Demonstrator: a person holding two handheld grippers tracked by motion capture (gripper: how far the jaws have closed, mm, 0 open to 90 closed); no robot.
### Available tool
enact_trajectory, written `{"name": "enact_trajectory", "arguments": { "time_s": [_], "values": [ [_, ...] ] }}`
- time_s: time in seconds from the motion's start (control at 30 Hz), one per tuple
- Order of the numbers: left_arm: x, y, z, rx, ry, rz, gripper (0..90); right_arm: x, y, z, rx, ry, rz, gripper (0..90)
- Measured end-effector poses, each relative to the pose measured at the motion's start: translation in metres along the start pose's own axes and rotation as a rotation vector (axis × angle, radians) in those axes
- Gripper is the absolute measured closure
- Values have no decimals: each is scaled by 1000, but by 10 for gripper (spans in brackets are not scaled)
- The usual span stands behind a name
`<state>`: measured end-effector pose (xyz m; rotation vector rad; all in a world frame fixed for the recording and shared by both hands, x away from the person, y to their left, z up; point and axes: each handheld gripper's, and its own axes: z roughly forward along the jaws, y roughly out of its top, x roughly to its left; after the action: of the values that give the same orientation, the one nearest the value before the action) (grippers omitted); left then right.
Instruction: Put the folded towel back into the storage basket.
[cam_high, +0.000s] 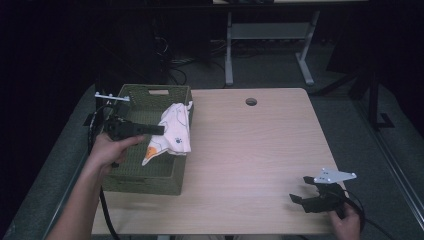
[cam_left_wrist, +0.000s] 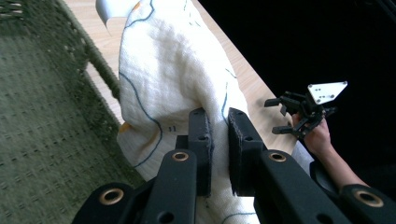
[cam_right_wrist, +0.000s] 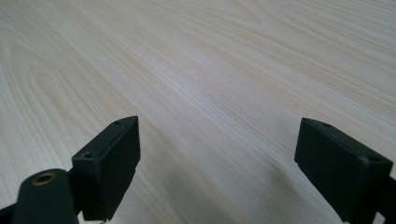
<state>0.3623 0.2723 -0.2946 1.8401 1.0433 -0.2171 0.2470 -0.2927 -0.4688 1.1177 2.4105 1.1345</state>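
Over the green basket (cam_high: 131, 176), the left gripper (cam_high: 161, 129) pinches a white cloth (cam_high: 172, 132), whose folds hide its print; the right gripper (cam_high: 300, 189) gapes empty.

In the left gripper view, the white printed muslin cloth (cam_left_wrist: 163, 79) runs off the top and bottom edges, and its fold passes behind the black left tongs (cam_left_wrist: 218, 119). The woven olive-green basket (cam_left_wrist: 42, 116) is cut off at the left. In the high view the cloth's small print is too small to make out.
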Motion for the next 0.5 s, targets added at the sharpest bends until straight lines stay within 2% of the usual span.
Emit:
{"name": "enact_trajectory", "arguments": {
  "time_s": [0.23, 0.5],
  "values": [
    [9, -2, -10, 2, 7, -9, 821, -1, 0, 0, 4, -10, 9, 138],
    [28, -9, -23, -2, 31, -32, 821, 0, 0, 1, 11, -19, 12, 138]
  ]
}}
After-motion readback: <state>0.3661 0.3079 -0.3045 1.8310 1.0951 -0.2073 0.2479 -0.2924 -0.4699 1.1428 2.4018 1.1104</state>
